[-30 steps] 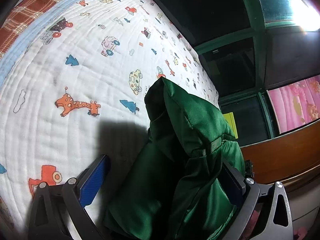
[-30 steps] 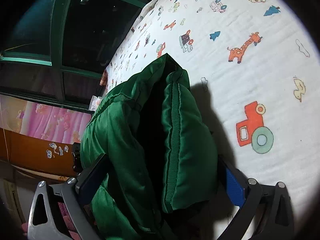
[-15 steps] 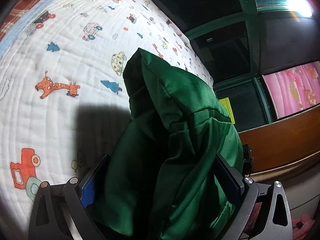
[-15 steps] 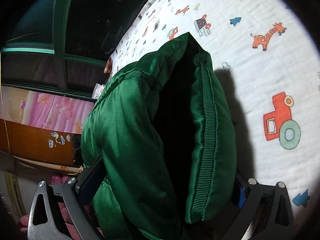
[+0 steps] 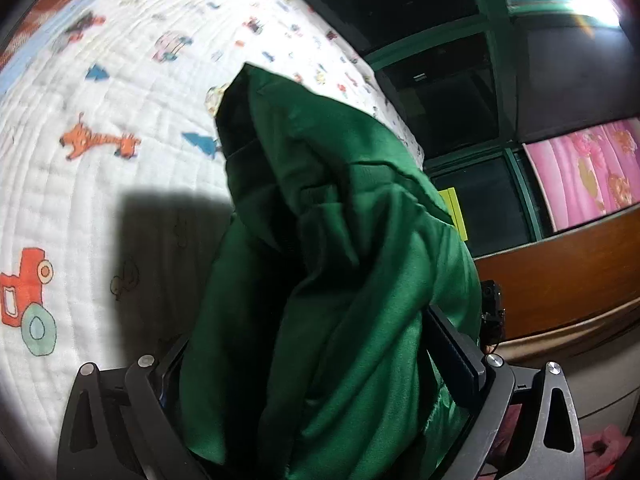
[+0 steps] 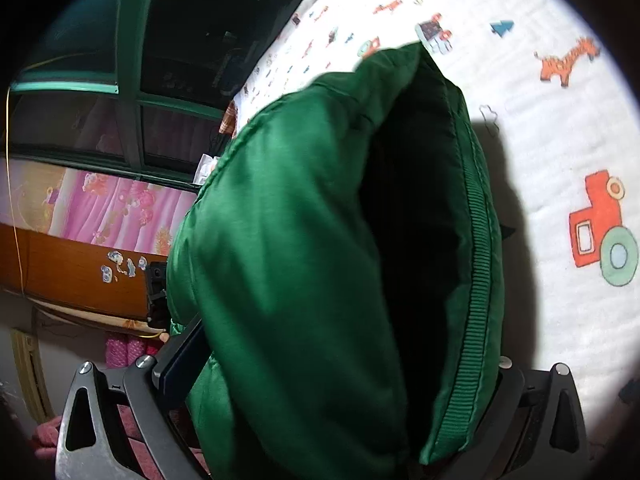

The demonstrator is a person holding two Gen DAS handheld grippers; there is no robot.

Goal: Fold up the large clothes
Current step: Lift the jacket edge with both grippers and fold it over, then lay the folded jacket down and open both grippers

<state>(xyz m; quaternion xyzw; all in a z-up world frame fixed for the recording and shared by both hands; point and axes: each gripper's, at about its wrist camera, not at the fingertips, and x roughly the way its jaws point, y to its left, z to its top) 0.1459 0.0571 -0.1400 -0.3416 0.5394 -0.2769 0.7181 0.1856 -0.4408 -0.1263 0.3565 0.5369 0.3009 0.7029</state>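
A thick, shiny green padded jacket (image 5: pixel 340 264) fills the middle of the left wrist view and hangs bunched between the fingers of my left gripper (image 5: pixel 320 368), which is shut on it. In the right wrist view the same green jacket (image 6: pixel 288 248) is folded double, its ribbed hem (image 6: pixel 480 280) running down the right side. My right gripper (image 6: pixel 332 364) is shut on that thick fold. Both grippers hold the jacket lifted above the bed. The gripper pads are mostly hidden by fabric.
The bed is covered by a white quilted blanket (image 5: pixel 100 184) printed with cartoon giraffes and tractors (image 6: pixel 560 128). Beside the bed are a dark green-framed window (image 5: pixel 472 92), a pink curtain (image 5: pixel 584 172) and a brown wooden board (image 6: pixel 80 276).
Both grippers have moved along the bed with the jacket in them. The jacket fills more of both views and hides more of the fingers; the printed giraffe and tractor have shifted.
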